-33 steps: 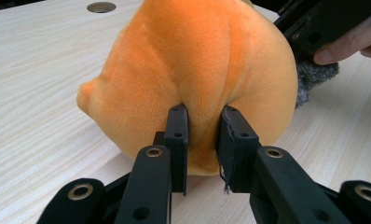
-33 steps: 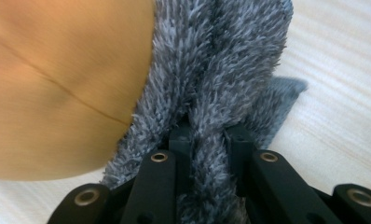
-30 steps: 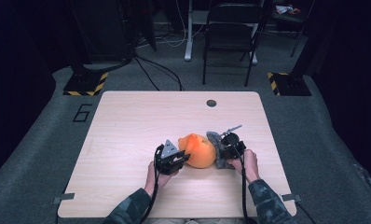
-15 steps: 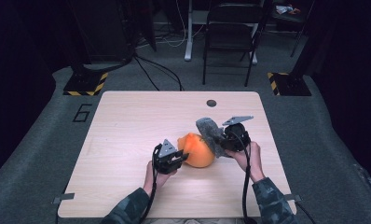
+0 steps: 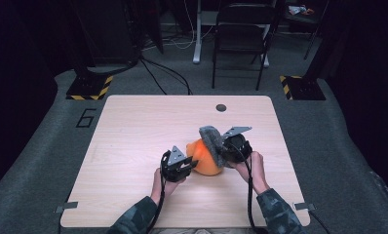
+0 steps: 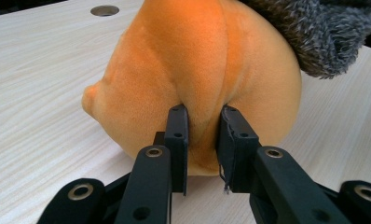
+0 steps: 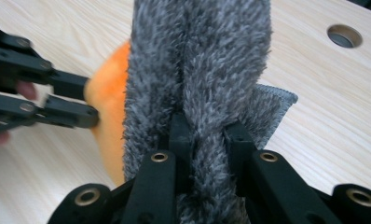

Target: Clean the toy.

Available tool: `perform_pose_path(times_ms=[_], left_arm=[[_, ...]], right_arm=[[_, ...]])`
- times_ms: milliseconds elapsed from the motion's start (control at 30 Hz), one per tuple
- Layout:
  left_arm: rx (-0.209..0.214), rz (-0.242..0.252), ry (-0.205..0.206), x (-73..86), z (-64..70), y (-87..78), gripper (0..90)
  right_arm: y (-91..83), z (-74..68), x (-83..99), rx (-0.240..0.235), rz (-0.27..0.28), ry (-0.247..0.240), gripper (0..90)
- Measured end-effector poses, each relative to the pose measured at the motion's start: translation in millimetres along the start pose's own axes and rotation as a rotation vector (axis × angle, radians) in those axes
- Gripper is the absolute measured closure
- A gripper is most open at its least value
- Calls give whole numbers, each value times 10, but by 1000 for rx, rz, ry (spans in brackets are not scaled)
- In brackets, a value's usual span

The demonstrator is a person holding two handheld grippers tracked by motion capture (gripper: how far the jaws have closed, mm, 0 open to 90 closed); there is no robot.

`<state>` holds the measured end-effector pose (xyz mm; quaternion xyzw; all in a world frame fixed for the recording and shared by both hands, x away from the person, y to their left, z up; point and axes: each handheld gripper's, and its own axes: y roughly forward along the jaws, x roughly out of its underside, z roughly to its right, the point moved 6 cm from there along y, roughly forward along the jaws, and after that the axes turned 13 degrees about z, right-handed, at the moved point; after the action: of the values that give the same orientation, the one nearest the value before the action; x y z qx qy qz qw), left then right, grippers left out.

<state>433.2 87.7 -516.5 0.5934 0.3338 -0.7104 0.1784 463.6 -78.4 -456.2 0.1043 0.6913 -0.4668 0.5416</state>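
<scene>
Basically mid-task: left gripper [image 6: 201, 135] is pinching a fold of the orange plush [image 5: 206, 158], jaws nearly closed on it, pinning it to the table [image 5: 133, 126] near the front centre. Right gripper [image 7: 207, 135] is clamping the grey furry cover [image 7: 202, 60], jaws narrowed around a bunched ridge, lifting it up and off the plush's right side. Cover is looking partly peeled, one end apparently lying against the orange; getting it fully free is what's left, I'd judge.
</scene>
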Motion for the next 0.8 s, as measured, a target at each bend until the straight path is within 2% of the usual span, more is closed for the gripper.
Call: perform_pose_path(times_ms=[100,300,500,667,800], left_arm=[[1,-2,14,-5,3,7,748],[4,1,14,-16,-10,20,749],[1,-2,9,-12,-7,14,748],[-3,-2,8,-9,-13,10,749],[-4,-3,8,-7,-19,7,749]], right_arm=[[-4,31,52,9,-13,12,774],[16,110,101,26,-32,6,774],[60,216,229,37,-81,35,774],[143,329,388,64,-134,63,774],[283,386,584,78,-169,104,774]])
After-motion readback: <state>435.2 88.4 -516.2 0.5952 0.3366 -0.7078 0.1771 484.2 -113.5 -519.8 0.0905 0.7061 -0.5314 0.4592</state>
